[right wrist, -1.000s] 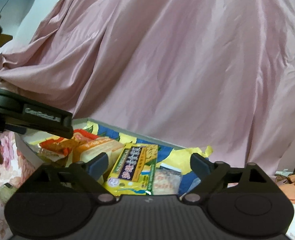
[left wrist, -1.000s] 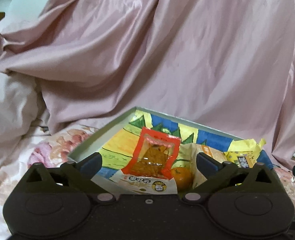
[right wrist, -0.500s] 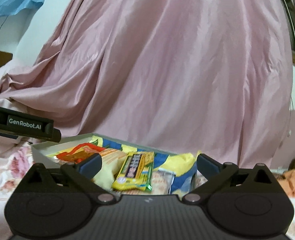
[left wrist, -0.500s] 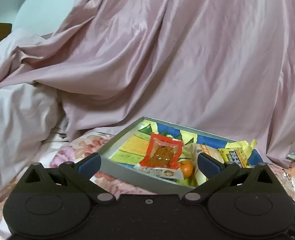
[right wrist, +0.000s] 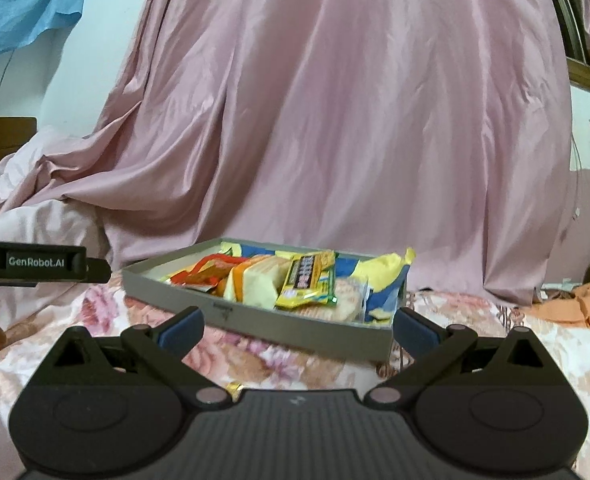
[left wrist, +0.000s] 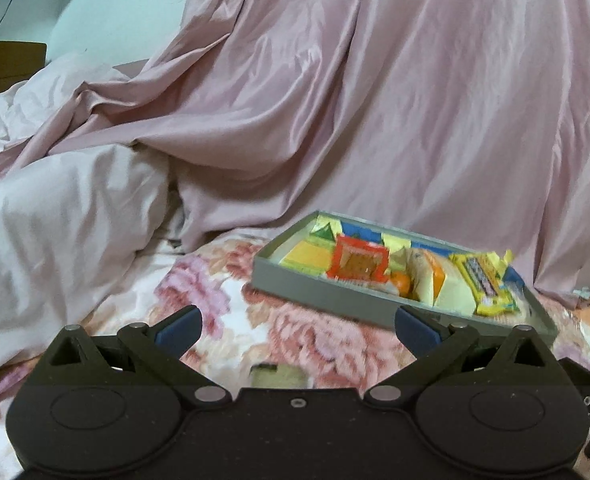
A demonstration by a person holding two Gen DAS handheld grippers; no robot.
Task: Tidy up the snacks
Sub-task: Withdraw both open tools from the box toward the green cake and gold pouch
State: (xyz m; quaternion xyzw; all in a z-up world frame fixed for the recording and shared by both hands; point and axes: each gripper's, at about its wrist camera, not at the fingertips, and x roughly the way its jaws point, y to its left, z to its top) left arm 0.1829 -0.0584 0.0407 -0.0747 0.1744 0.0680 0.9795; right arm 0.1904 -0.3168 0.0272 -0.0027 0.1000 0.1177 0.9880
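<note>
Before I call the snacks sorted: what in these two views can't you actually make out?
- Tray floor, both views: the heaped packets cover it.
- Yellow packet print, right wrist view: too blurred to read.
- Orange fruit, left wrist view: mostly hidden behind the red packet; unseen in the right wrist view.
- Small item on the floral bedspread, left wrist view: partly cut off by the left gripper body, blurred.

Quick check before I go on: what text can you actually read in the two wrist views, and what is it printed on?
"GenRobot.AI": white lettering on the side of the left tongs, seen in the right wrist view.
Yellow snack packet in the grey tray: dark label with characters, too blurred to read.
Small mark on the tray's front wall: too small to read.
Other wrappers: nothing legible.
</note>
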